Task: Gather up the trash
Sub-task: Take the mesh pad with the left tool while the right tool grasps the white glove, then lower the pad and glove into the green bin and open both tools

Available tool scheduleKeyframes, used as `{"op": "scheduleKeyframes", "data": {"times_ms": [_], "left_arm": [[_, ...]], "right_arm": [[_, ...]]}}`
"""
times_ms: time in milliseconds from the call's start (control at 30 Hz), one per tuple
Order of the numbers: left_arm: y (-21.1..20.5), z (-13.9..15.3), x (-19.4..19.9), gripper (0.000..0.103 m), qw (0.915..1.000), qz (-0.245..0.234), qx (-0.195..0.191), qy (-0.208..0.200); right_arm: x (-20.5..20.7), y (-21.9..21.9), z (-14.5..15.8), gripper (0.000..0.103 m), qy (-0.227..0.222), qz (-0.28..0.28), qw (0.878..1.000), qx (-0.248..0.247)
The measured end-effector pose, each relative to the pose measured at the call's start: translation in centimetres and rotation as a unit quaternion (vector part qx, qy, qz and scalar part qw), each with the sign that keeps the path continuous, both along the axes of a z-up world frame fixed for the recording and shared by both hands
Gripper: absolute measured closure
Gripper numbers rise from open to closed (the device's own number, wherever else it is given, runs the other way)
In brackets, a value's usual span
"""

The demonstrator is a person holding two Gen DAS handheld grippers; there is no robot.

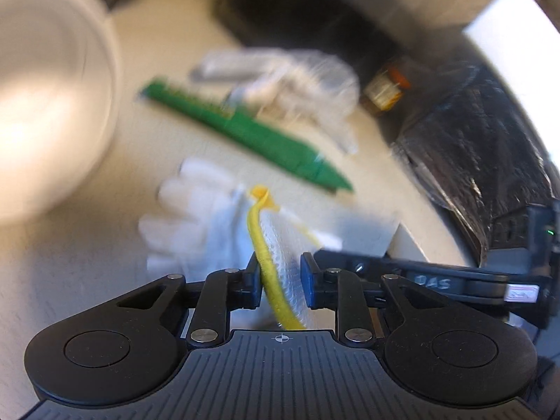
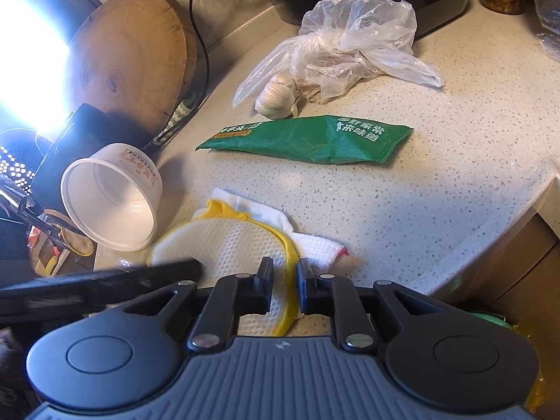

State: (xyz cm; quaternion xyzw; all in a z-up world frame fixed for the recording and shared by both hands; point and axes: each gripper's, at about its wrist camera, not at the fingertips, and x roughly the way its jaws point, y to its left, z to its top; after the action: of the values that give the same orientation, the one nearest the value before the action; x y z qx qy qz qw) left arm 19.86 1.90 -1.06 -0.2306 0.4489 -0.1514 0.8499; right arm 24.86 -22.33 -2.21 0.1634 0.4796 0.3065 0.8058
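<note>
Mesh scrub pad (image 2: 224, 245): on speckled counter (image 2: 437, 182), near edge; light, floppy.
Hold: yellow trim (image 1: 269, 273).
Left gripper (image 1: 280, 276): not clamped, straddling trim.
Right gripper (image 2: 283, 285): clenched on trim.

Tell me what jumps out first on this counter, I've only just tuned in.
Nearest, both grippers meet on one yellow-edged mesh pad lying over a white cloth at the counter's front edge: the right gripper holds its rim, and the left gripper has that yellow rim between its fingers. Behind it lies a green snack wrapper, flat mid-counter. Further back is a crumpled clear plastic bag with a garlic bulb.
</note>
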Motion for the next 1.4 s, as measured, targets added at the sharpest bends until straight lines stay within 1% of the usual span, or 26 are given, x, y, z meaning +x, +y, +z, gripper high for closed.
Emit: {"op": "scheduleKeyframes", "data": {"times_ms": [33, 100, 133, 167, 200, 267, 300, 333, 367, 433, 500, 567, 667, 700, 733, 767, 800, 833, 867, 900, 933, 1033, 1100, 1167, 1267, 1400], "left_arm": [[0.3, -0.4, 0.0, 0.080, 0.9999, 0.005, -0.015, 0.006], [1.0, -0.5, -0.4, 0.083, 0.9984, 0.019, -0.053, 0.001], [1.3, -0.4, -0.5, 0.083, 0.9977, 0.023, -0.063, -0.002], [1.5, -0.2, -0.7, 0.084, 0.9974, 0.027, -0.066, -0.008], [1.8, 0.2, -1.0, 0.084, 0.9975, 0.032, -0.060, -0.015], [2.5, 1.1, -1.6, 0.084, 0.9976, 0.047, -0.043, -0.028], [3.1, 1.6, -2.0, 0.084, 0.9972, 0.056, -0.034, -0.035], [3.8, 2.2, -2.6, 0.084, 0.9964, 0.067, -0.023, -0.045], [4.6, 2.9, -3.2, 0.084, 0.9953, 0.077, -0.015, -0.056], [6.0, 4.2, -4.5, 0.084, 0.9924, 0.099, 0.002, -0.073], [7.2, 5.3, -5.6, 0.084, 0.9887, 0.118, 0.038, -0.084], [7.8, 6.1, -6.3, 0.084, 0.9854, 0.130, 0.067, -0.088], [8.3, 6.7, -7.2, 0.084, 0.9837, 0.133, 0.078, -0.092], [8.5, 6.7, -7.4, 0.084, 0.9838, 0.133, 0.078, -0.092], [8.5, 6.7, -7.6, 0.084, 0.9839, 0.133, 0.077, -0.091], [8.5, 6.6, -7.8, 0.084, 0.9842, 0.132, 0.076, -0.090], [8.4, 6.6, -7.9, 0.084, 0.9847, 0.131, 0.075, -0.088], [8.5, 6.5, -8.2, 0.084, 0.9853, 0.127, 0.074, -0.087], [8.4, 6.5, -8.3, 0.084, 0.9857, 0.124, 0.073, -0.087], [8.3, 6.4, -8.3, 0.084, 0.9862, 0.121, 0.072, -0.086], [8.2, 6.3, -8.4, 0.084, 0.9867, 0.118, 0.071, -0.086], [7.2, 6.3, -8.0, 0.084, 0.9887, 0.101, 0.067, -0.089], [6.2, 6.2, -7.6, 0.084, 0.9902, 0.085, 0.064, -0.090], [4.7, 6.2, -7.2, 0.084, 0.9917, 0.064, 0.061, -0.093], [1.8, 5.8, -6.6, 0.084, 0.9934, 0.031, 0.055, -0.096], [-3.3, 4.5, -5.8, 0.084, 0.9953, -0.022, 0.042, -0.084]], "right_arm": [[-0.1, 0.1, 0.1, 0.088, -0.004, 0.000, 1.000, -0.004], [-0.4, 0.5, 0.5, 0.086, -0.016, 0.004, 1.000, -0.017], [-0.7, 0.8, 0.9, 0.085, -0.029, 0.006, 0.999, -0.030], [-1.0, 1.2, 1.4, 0.083, -0.046, 0.011, 0.998, -0.044], [-1.3, 1.8, 2.0, 0.078, -0.068, 0.014, 0.996, -0.063], [-2.2, 2.9, 3.2, 0.059, -0.122, 0.021, 0.987, -0.105], [-2.5, 3.5, 3.6, 0.038, -0.147, 0.026, 0.981, -0.123], [-2.9, 4.2, 3.9, 0.026, -0.170, 0.030, 0.976, -0.135], [-3.1, 4.8, 4.1, 0.025, -0.186, 0.038, 0.972, -0.141], [-3.3, 6.5, 4.0, 0.025, -0.195, 0.066, 0.968, -0.146], [-3.3, 8.6, 3.7, 0.024, -0.197, 0.098, 0.964, -0.150], [-3.3, 10.7, 2.9, 0.021, -0.203, 0.127, 0.957, -0.164], [-2.9, 13.0, 1.3, 0.021, -0.204, 0.136, 0.948, -0.203], [-2.6, 13.2, 1.0, 0.021, -0.201, 0.133, 0.948, -0.209], [-2.5, 13.2, 0.9, 0.021, -0.199, 0.125, 0.951, -0.202], [-2.3, 13.2, 1.0, 0.022, -0.187, 0.123, 0.955, -0.196], [-2.2, 13.0, 1.1, 0.030, -0.181, 0.119, 0.958, -0.190], [-2.3, 12.8, 1.4, 0.052, -0.180, 0.114, 0.958, -0.190], [-2.3, 12.7, 1.6, 0.063, -0.180, 0.114, 0.958, -0.193], [-2.3, 12.4, 1.9, 0.084, -0.173, 0.114, 0.959, -0.193], [-2.4, 11.9, 2.2, 0.089, -0.165, 0.110, 0.962, -0.187], [-3.1, 9.2, 3.6, 0.090, -0.160, 0.080, 0.971, -0.162], [-3.7, 6.7, 4.8, 0.090, -0.152, 0.056, 0.977, -0.140], [-4.4, 3.7, 5.8, 0.090, -0.146, 0.027, 0.981, -0.127], [-5.8, -0.8, 6.5, 0.090, -0.146, -0.014, 0.980, -0.134], [-8.3, -6.9, 6.0, 0.090, -0.129, -0.061, 0.978, -0.150]]}}
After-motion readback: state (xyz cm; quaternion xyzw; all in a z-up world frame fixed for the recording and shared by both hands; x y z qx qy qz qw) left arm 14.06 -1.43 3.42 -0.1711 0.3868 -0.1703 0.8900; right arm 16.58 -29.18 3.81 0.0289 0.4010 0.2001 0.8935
